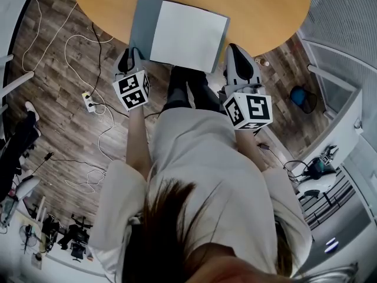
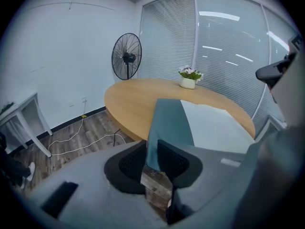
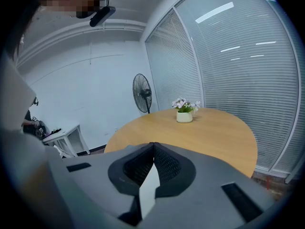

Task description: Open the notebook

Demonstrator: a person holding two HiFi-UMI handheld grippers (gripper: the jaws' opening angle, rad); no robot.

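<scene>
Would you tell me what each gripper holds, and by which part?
The right gripper pinches the white notebook page at its near right corner. The left gripper straddles the teal cover at its near edge, jaws parted, loosely at best.

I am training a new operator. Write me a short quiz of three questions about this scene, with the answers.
1. True or false: the notebook lies closed on the table.
2. What stands between the jaws of the right tool? A) a pen B) a white page C) nothing
3. Fill in: far across the table stands a small pot of ____.
Key: 1 false, it lies open; 2 B, the white page; 3 flowers.
</scene>
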